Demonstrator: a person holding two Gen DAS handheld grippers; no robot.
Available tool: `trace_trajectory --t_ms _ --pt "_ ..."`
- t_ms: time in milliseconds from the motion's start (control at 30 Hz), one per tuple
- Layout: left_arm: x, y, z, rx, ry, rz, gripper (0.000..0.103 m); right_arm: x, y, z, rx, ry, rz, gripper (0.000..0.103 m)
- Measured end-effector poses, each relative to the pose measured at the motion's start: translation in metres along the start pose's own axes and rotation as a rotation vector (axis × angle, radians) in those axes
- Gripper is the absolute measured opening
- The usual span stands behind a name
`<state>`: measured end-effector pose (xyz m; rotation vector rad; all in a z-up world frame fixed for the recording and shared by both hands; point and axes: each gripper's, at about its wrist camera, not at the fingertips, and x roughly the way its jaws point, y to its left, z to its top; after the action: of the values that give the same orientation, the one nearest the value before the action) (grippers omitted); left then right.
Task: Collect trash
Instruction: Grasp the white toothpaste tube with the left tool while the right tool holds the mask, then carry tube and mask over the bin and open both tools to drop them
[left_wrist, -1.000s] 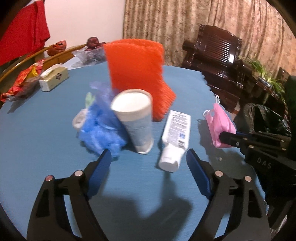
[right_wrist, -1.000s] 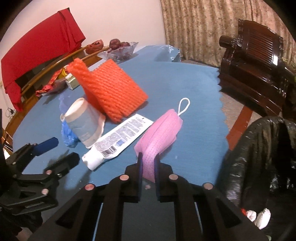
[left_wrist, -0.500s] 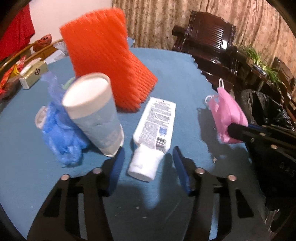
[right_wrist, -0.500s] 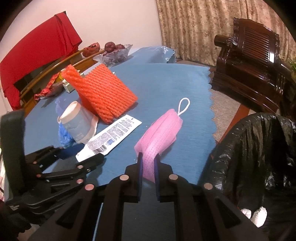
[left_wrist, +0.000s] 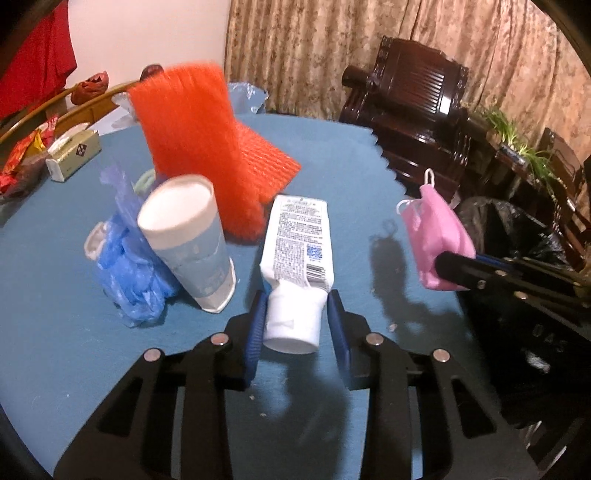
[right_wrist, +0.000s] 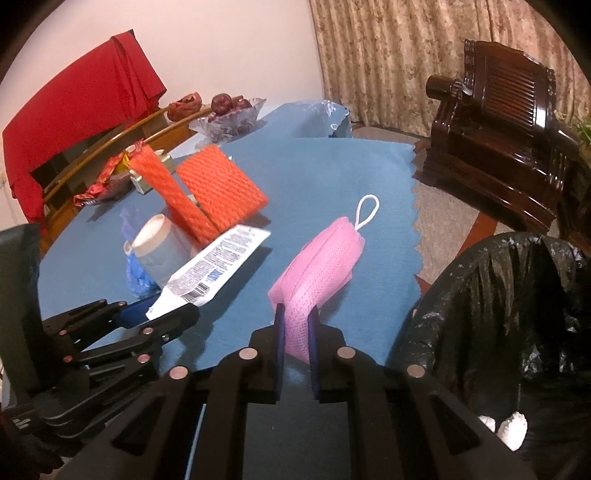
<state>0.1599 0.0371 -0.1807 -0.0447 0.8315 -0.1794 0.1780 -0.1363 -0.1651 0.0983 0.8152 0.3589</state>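
Observation:
My left gripper (left_wrist: 295, 314) is shut on the cap end of a white squeeze tube (left_wrist: 299, 240) and holds it tilted above the blue table (left_wrist: 55, 332). The tube also shows in the right wrist view (right_wrist: 214, 266). My right gripper (right_wrist: 295, 328) is shut on a pink face mask (right_wrist: 317, 266), held in the air near the table edge; the mask also shows in the left wrist view (left_wrist: 436, 229). A paper cup (left_wrist: 188, 236), a blue crumpled plastic bag (left_wrist: 129, 266) and an orange foam net (left_wrist: 195, 147) stay on the table.
A bin lined with a black bag (right_wrist: 517, 314) stands right of the table, with white scraps inside. A tissue box (left_wrist: 74, 155), snack wrappers (left_wrist: 22, 158) and a glass fruit bowl (right_wrist: 229, 114) sit at the far side. Dark wooden chairs (right_wrist: 498, 122) stand beyond.
My left gripper moved forward over the tube, closed on its cap end and lifted it. My right gripper raised the pink mask and drew it toward the bin side.

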Motion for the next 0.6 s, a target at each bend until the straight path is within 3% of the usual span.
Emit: trace_trajectory --t_ms 600 --pt "-0.060 -0.054 0.031 0.055 -0.118 -0.133 0.030 -0.079 -0.013 0.009 0.006 -0.122 -0.038 0.011"
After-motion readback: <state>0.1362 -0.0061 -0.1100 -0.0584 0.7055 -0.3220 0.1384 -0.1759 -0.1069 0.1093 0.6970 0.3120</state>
